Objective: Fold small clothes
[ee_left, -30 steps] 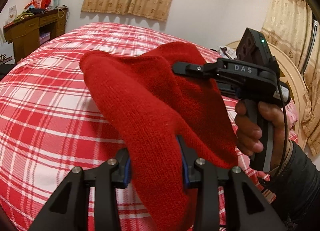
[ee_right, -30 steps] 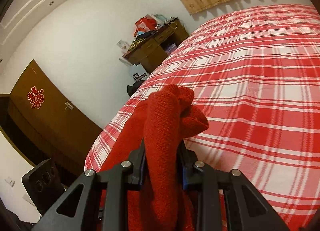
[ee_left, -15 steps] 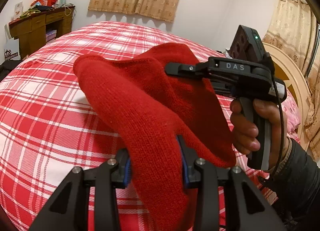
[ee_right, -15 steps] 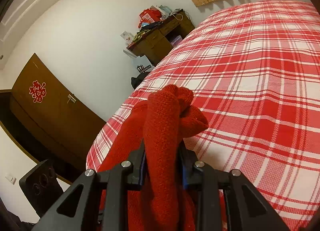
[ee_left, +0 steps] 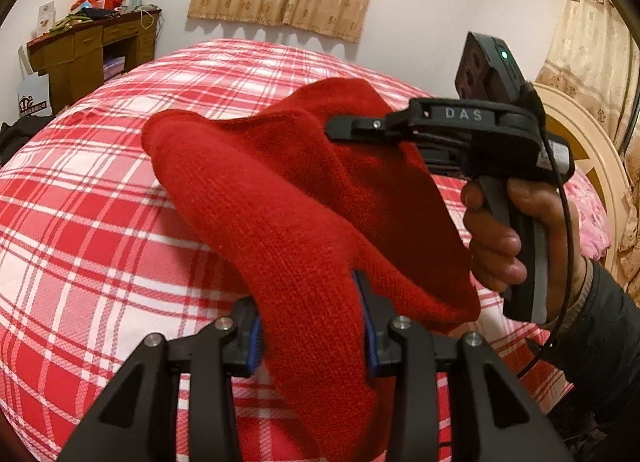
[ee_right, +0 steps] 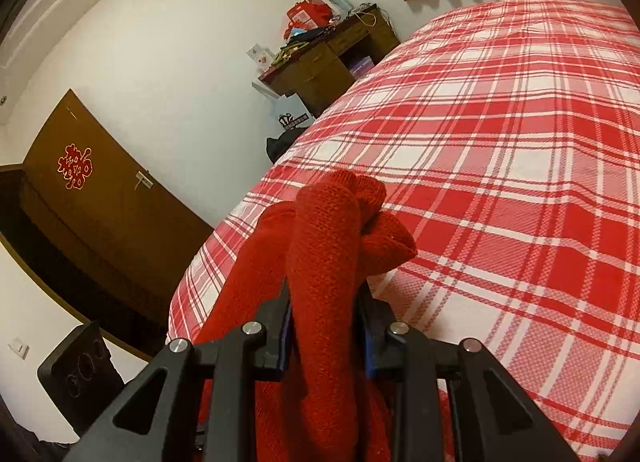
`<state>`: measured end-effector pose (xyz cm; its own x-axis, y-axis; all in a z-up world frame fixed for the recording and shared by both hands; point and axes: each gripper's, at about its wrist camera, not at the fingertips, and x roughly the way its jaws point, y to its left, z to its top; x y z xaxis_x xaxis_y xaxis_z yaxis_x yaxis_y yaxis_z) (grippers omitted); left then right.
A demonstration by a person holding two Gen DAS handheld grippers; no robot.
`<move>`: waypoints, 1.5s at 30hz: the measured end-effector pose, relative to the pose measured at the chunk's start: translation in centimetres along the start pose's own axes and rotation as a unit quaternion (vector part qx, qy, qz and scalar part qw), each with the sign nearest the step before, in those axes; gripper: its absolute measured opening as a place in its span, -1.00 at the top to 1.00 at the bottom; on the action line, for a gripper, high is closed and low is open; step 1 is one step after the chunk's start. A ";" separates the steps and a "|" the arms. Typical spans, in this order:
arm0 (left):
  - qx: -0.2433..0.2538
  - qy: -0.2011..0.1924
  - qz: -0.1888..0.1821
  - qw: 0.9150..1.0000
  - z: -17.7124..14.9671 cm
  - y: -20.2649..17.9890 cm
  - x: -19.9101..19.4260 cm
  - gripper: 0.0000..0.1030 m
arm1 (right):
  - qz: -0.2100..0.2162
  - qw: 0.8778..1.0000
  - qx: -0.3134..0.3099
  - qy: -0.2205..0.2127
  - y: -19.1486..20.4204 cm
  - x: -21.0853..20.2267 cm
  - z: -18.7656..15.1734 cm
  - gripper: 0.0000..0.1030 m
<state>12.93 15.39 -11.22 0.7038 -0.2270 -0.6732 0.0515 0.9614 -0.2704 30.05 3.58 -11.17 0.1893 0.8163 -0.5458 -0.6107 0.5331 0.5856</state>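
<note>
Red-and-white plaid covers the bed point(ee_left: 100, 221), the broadest thing here, spreading beyond and below both sets of jaws; in the right wrist view its near edge point(ee_right: 208, 262) runs to the left of the jaws, with the brown door point(ee_right: 100, 221) past it. Against the earlier pictures the bed sits a little differently in each frame and the wooden desk point(ee_left: 88, 49) has slid rightward in the left view, so both cameras have shifted slightly; the grips themselves look unchanged.

The red knit garment point(ee_left: 288, 197) hangs in the air above the plaid, stretched between the two tools. The left gripper point(ee_left: 310, 326) has its jaws closed around a thick bunch of the knit, which fills the gap between the blue pads and spills down below them. Ahead and to the right of those jaws, the right gripper point(ee_left: 340, 129) bites into the far upper edge of the cloth, the person's right hand point(ee_left: 504, 238) wrapped around its handle. In its own view the right gripper point(ee_right: 324, 322) is likewise clamped on a rolled wad of the garment point(ee_right: 324, 246), which sticks out forward past the fingertips.

Open plaid lies ahead and to the right of the right jaws, and to the left of the left jaws. A cream headboard point(ee_left: 592, 165) stands right of the hand.
</note>
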 end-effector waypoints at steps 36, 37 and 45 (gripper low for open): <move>-0.002 0.006 0.011 1.000 -3.1 0.8 0.8 0.10 | -0.053 0.996 0.058 0.031 -4.6 3.2 -1.3 0.46; -0.002 0.005 0.011 1.000 -3.1 0.9 0.8 0.09 | -0.052 0.996 0.064 0.031 -5.0 3.2 -1.4 0.46; -0.007 0.003 0.020 1.000 -2.1 0.9 -1.5 -0.20 | -0.059 0.998 0.033 -0.014 -3.2 -0.5 -1.7 0.36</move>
<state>10.40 16.25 -11.92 0.7011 -0.1896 -0.6873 0.0143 0.9675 -0.2524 30.61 1.09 -13.74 0.2782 0.7522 -0.5973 -0.5316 0.6385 0.5566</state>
